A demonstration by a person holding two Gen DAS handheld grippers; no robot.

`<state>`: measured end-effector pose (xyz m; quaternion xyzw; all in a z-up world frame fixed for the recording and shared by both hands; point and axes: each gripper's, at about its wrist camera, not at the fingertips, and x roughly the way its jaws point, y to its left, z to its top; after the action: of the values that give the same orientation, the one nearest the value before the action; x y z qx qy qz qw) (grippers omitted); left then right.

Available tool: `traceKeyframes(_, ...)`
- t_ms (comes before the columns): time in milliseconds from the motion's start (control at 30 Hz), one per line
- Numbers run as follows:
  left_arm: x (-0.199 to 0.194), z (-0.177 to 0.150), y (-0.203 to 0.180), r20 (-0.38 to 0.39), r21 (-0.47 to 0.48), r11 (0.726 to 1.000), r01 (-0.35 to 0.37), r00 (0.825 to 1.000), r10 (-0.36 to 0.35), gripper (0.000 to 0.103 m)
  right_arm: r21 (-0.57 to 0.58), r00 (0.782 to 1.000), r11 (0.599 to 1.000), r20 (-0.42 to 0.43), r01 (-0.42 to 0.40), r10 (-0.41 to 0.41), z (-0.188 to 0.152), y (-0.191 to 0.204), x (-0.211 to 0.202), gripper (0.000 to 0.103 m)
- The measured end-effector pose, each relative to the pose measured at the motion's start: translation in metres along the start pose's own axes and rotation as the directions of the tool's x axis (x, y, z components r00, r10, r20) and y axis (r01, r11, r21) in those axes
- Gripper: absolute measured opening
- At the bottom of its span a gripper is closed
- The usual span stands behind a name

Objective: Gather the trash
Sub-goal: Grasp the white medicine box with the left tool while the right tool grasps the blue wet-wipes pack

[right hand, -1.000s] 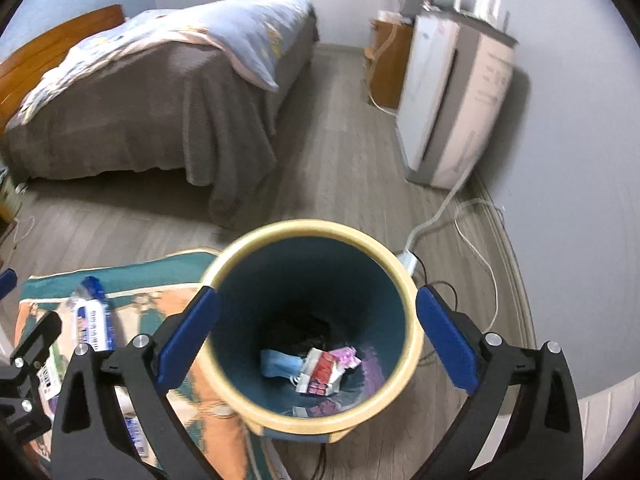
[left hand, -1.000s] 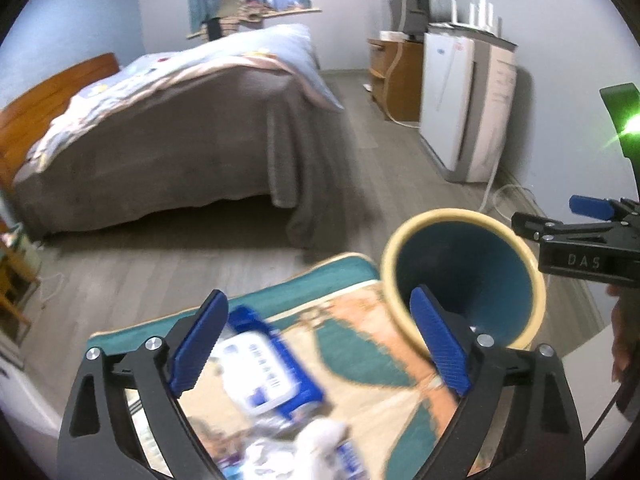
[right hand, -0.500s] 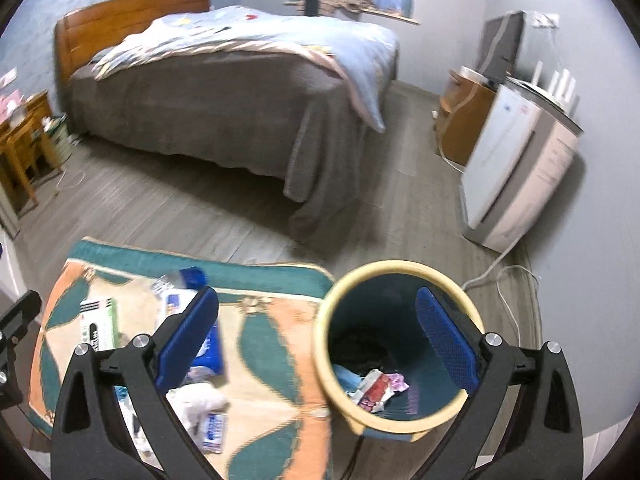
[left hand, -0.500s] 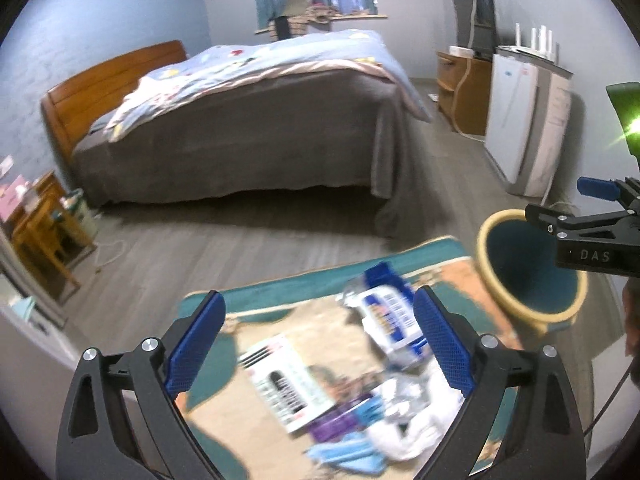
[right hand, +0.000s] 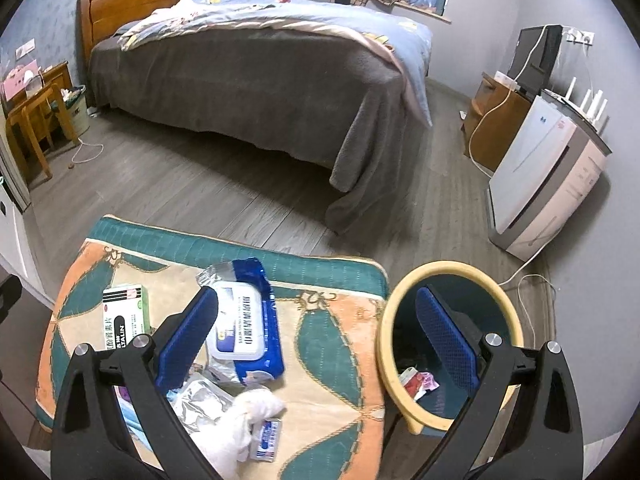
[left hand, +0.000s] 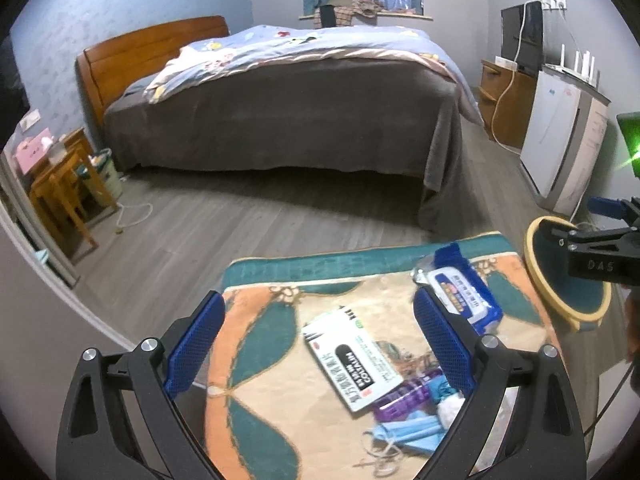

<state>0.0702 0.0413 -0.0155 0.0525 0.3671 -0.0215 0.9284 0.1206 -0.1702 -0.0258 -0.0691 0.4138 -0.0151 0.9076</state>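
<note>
Trash lies on a teal and orange rug (left hand: pixel 280 320) (right hand: pixel 328 344): a blue wet-wipes pack (left hand: pixel 464 292) (right hand: pixel 244 328), a white and black box (left hand: pixel 352 360) (right hand: pixel 124 316), a blue face mask (left hand: pixel 408 436), purple wrappers (left hand: pixel 408 396), crumpled white tissue (right hand: pixel 244 420) and a small packet (right hand: pixel 266 440). A yellow-rimmed teal bin (right hand: pixel 448 344) (left hand: pixel 568 276) stands right of the rug with trash inside. My left gripper (left hand: pixel 316 344) is open and empty above the box. My right gripper (right hand: pixel 316 340) is open and empty, straddling the rug and bin rim.
A bed (left hand: pixel 288 100) with a brown cover stands beyond the rug. A white appliance (right hand: pixel 548 184) and wooden cabinet (right hand: pixel 492 120) line the right wall, with a cable (right hand: pixel 532 280) on the floor. A wooden side table (left hand: pixel 60 184) is at the left.
Both grippers have pulled back and swung left from the bin. The bin shifted to the right in both views and the rug's trash has come into view. Both stay open.
</note>
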Motion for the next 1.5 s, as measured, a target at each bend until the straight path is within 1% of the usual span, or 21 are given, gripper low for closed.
traceKeyframes(167,0.006,-0.002,0.013,0.001,0.005,1.0,-0.005,1.0,0.005,0.095,-0.023,1.0,1.0,-0.025,-0.002,0.001,-0.001,0.017,0.014,0.097)
traceKeyframes(300,0.017,-0.006,0.022,-0.025,-0.006,1.0,-0.012,1.0,0.012,0.095,-0.013,0.999,1.0,-0.051,-0.011,0.011,-0.003,0.026,0.029,0.097)
traceKeyframes(467,0.042,-0.018,0.031,-0.099,-0.045,0.999,-0.002,0.995,-0.003,0.095,0.008,0.995,1.0,-0.099,-0.022,0.023,-0.004,0.034,0.053,0.097)
traceKeyframes(567,0.061,-0.028,0.033,-0.148,-0.061,0.998,-0.017,0.989,0.008,0.095,-0.004,0.992,1.0,-0.126,-0.018,0.017,-0.006,0.039,0.067,0.097)
traceKeyframes(633,0.076,-0.035,0.031,-0.192,-0.062,0.998,-0.029,0.981,0.017,0.095,-0.013,0.989,1.0,-0.148,-0.013,0.011,-0.008,0.041,0.078,0.097)
traceKeyframes(800,0.103,-0.046,0.019,-0.25,-0.033,0.999,-0.032,0.968,0.023,0.095,0.01,0.977,1.0,-0.211,-0.02,0.021,-0.012,0.038,0.106,0.097)
traceKeyframes(900,0.118,-0.051,0.007,-0.282,-0.03,1.0,-0.005,0.96,-0.004,0.095,0.022,0.969,0.999,-0.243,-0.035,0.039,-0.015,0.039,0.121,0.097)
traceKeyframes(1000,0.132,-0.055,-0.008,-0.314,-0.029,0.999,0.028,0.949,-0.036,0.095,0.024,0.957,0.997,-0.282,-0.067,0.071,-0.018,0.045,0.135,0.097)
traceKeyframes(1067,0.14,-0.059,-0.015,-0.337,-0.023,0.999,0.037,0.94,-0.043,0.095,0.003,0.948,0.997,-0.308,-0.081,0.078,-0.021,0.053,0.144,0.097)
traceKeyframes(1167,0.152,-0.062,-0.023,-0.365,-0.01,0.999,0.047,0.93,-0.048,0.095,-0.038,0.94,0.996,-0.334,-0.083,0.066,-0.024,0.062,0.153,0.097)
traceKeyframes(1333,0.167,-0.066,-0.028,-0.405,-0.02,0.998,0.057,0.912,-0.06,0.095,-0.018,0.925,0.993,-0.367,-0.112,0.098,-0.027,0.063,0.166,0.097)
traceKeyframes(1367,0.171,-0.066,-0.028,-0.414,-0.022,0.998,0.055,0.908,-0.059,0.095,-0.012,0.922,0.992,-0.371,-0.122,0.109,-0.027,0.063,0.167,0.097)
traceKeyframes(1433,0.181,-0.07,-0.027,-0.447,-0.038,0.998,0.049,0.892,-0.06,0.095,0.0,0.915,0.989,-0.381,-0.145,0.134,-0.028,0.064,0.168,0.097)
traceKeyframes(1500,0.187,-0.074,-0.025,-0.471,-0.056,0.998,0.043,0.88,-0.064,0.095,0.021,0.894,0.983,-0.412,-0.184,0.176,-0.032,0.066,0.173,0.097)
